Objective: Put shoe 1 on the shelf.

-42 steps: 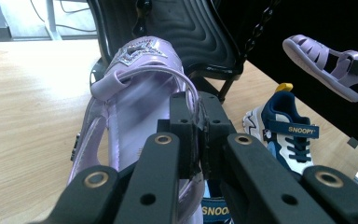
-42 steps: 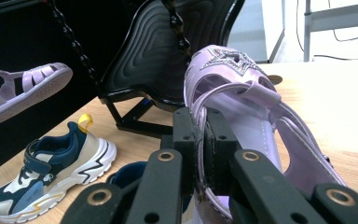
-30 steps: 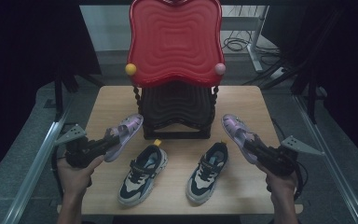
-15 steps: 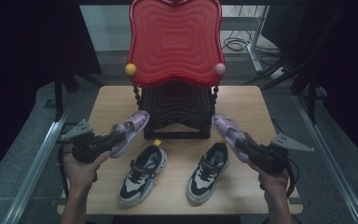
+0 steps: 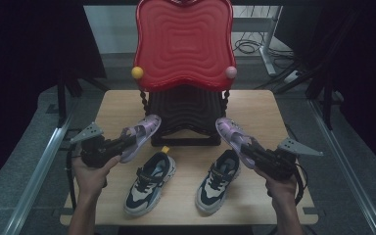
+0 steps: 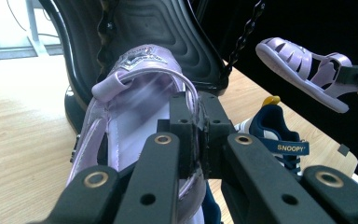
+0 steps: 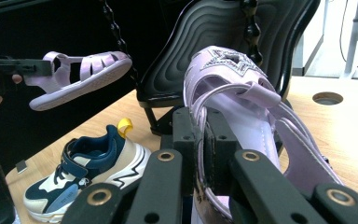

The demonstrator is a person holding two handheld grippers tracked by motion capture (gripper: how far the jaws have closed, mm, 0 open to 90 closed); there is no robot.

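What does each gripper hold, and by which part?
Left gripper: a purple sandal, pinched at its heel strap. Right gripper: the other purple sandal, also at its heel strap.

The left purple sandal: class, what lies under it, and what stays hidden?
Bare wooden table shows beneath the lifted left purple sandal; its heel is covered by the left tool.

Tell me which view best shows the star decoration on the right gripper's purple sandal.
The right gripper view: the silver star decoration faces the camera, close and sharp, on the purple sandal held by the right gripper. The high view shows that sandal small, the star indistinct. The left gripper view shows its side and sole.
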